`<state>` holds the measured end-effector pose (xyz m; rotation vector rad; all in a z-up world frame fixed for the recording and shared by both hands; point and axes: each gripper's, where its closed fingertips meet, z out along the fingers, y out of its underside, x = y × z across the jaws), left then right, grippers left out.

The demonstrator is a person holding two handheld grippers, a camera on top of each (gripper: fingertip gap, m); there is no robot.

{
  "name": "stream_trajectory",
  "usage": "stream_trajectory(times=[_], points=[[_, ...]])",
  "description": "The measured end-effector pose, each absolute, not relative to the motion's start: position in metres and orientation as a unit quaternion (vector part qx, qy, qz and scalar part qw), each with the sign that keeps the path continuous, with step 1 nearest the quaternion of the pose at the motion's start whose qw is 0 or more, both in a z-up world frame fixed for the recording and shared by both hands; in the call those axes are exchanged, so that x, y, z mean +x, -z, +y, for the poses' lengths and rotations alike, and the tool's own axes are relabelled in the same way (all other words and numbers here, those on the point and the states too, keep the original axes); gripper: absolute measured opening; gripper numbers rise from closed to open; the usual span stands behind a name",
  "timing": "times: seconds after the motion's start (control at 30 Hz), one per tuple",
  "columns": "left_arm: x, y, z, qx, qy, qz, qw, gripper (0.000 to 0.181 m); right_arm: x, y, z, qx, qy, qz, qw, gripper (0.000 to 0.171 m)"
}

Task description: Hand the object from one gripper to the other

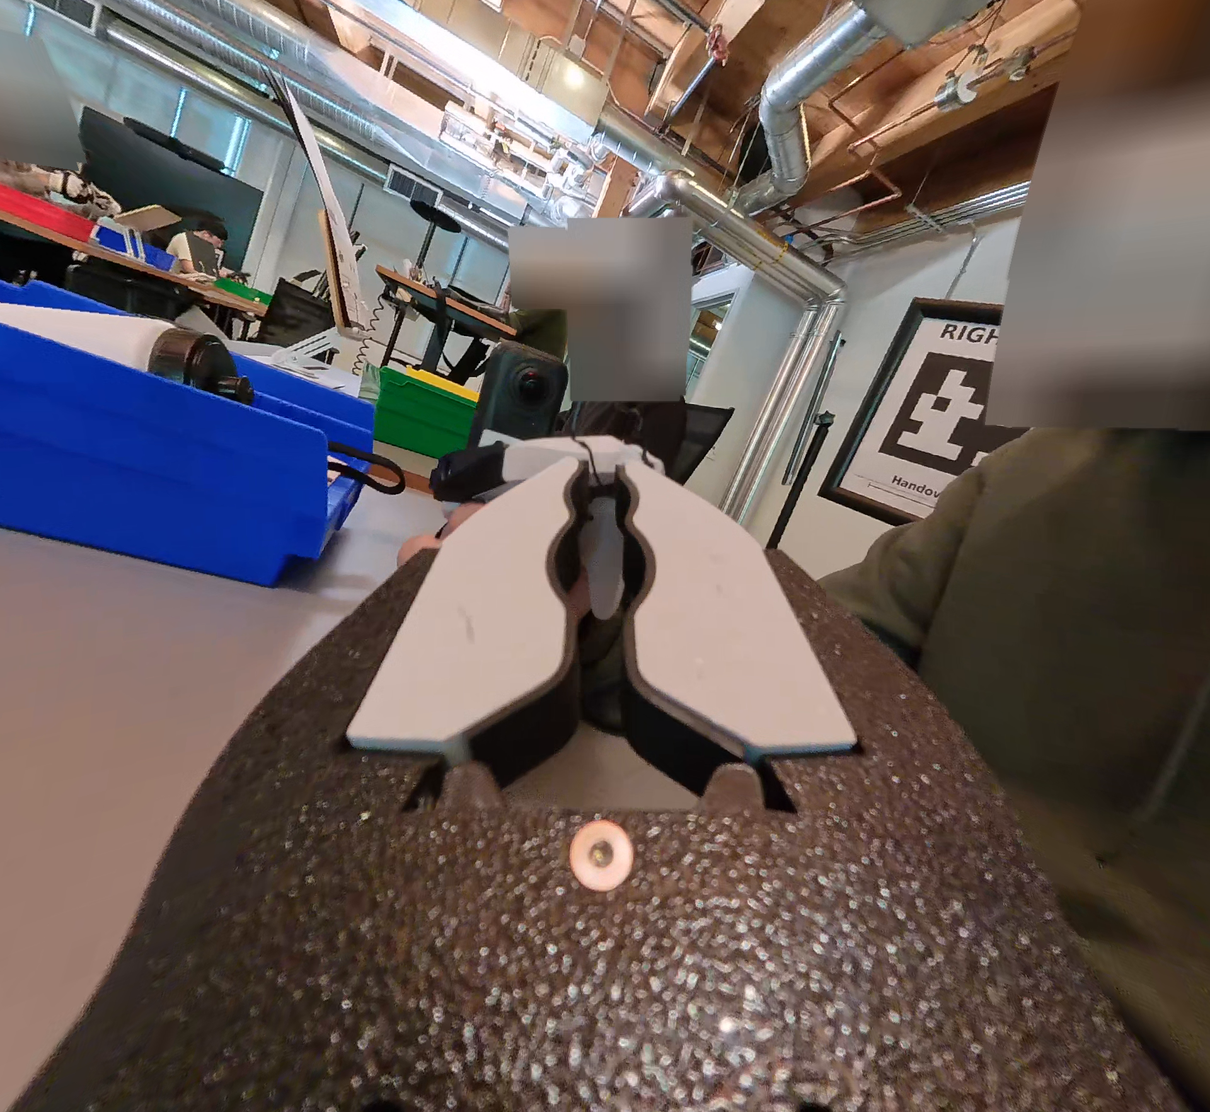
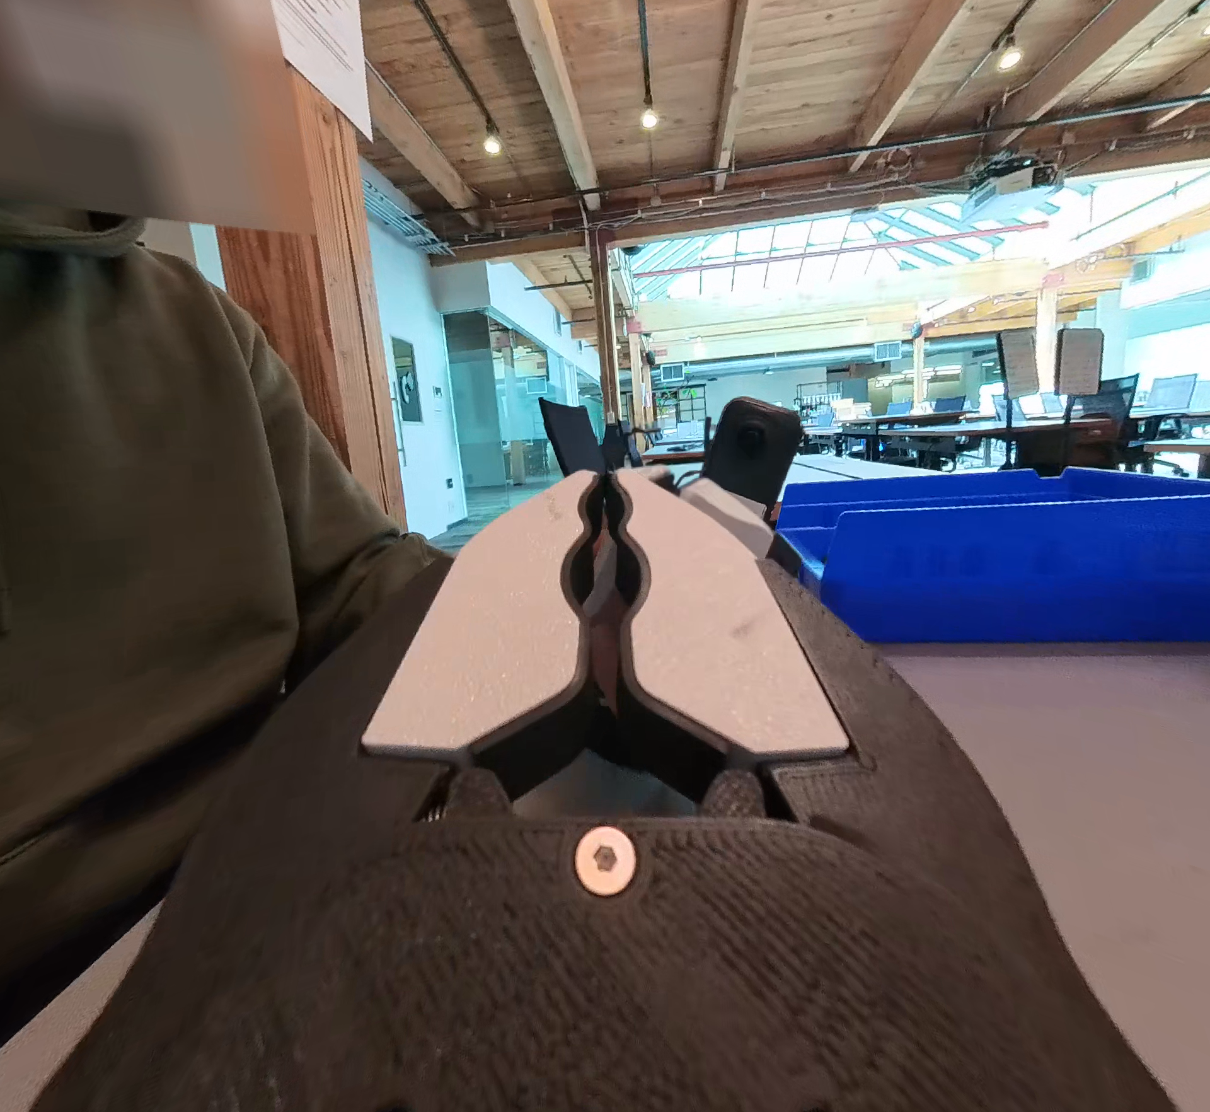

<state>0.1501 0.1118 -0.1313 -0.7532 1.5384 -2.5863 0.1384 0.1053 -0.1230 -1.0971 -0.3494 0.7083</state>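
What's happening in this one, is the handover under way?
A person in an olive sweatshirt holds the two grippers tip to tip above a grey table, beside a blue bin. The left gripper has its jaws shut, apparently pinching a thin black cord at the tips. The right gripper is shut too, but whether it also grips the cord cannot be seen. The pass looks mid-way, not settled.
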Motion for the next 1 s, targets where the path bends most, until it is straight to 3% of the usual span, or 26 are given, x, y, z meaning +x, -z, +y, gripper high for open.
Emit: stream_trajectory(times=[0.33,0.47,0.57,0.67,0.87,1.0], points=[[0.161,0.133,0.121,-0.276,0.827,0.487,0.045,0.000,0.152,0.129,0.114,-0.534,-0.287,-0.127,0.785,0.001],[0.190,0.154,0.144,-0.390,0.777,0.480,0.115,0.001,0.179,0.145,0.131,-0.598,-0.066,-0.113,0.791,0.022],[0.206,0.175,0.164,-0.473,0.719,0.479,0.169,0.000,0.197,0.161,0.141,-0.642,0.164,-0.150,0.733,0.028],[0.210,0.181,0.167,-0.501,0.698,0.477,0.186,0.000,0.207,0.179,0.150,-0.667,0.310,-0.188,0.651,0.030],[0.204,0.170,0.156,-0.434,0.702,0.512,0.240,0.000,0.207,0.172,0.150,-0.676,0.119,-0.074,0.723,0.030],[0.198,0.160,0.157,-0.391,0.704,0.522,0.282,0.000,0.205,0.161,0.140,-0.654,-0.042,-0.026,0.755,0.013]])
